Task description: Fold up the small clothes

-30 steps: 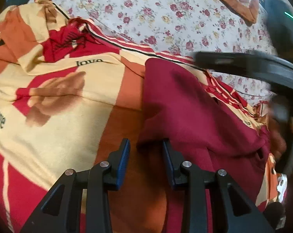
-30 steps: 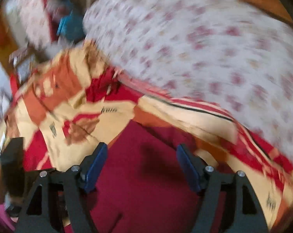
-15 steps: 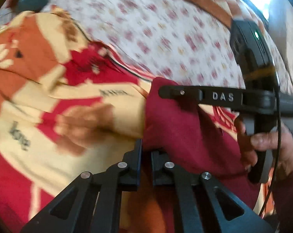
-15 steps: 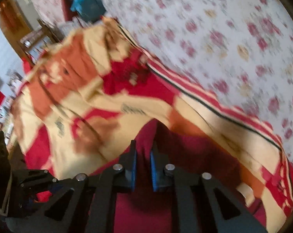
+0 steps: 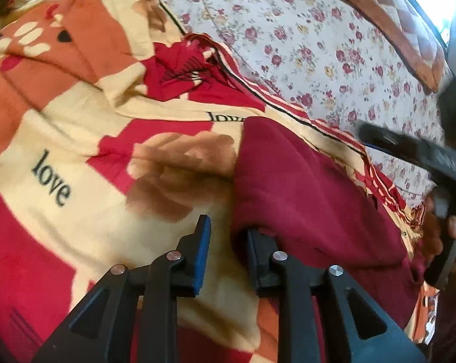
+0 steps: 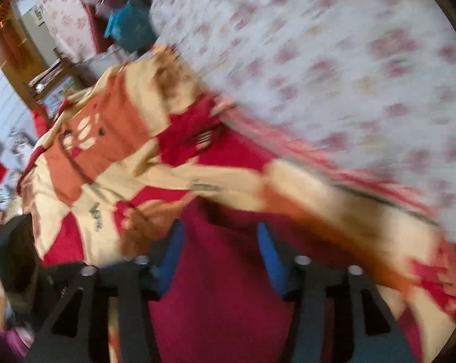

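Maroon fleece garment (image 5: 303, 193) lies on the patchwork "love" blanket (image 5: 76, 157), long axis running up-left. Left claw (image 5: 226, 242) opening, narrow gap, nothing pinched; garment edge just right of it. Right claw (image 6: 220, 257) opening wide, straddling the garment, nearer. Floral bedsheet (image 5: 303, 45) beyond.

maroon garment (image 5: 303, 187), floral sheet (image 5: 303, 39)
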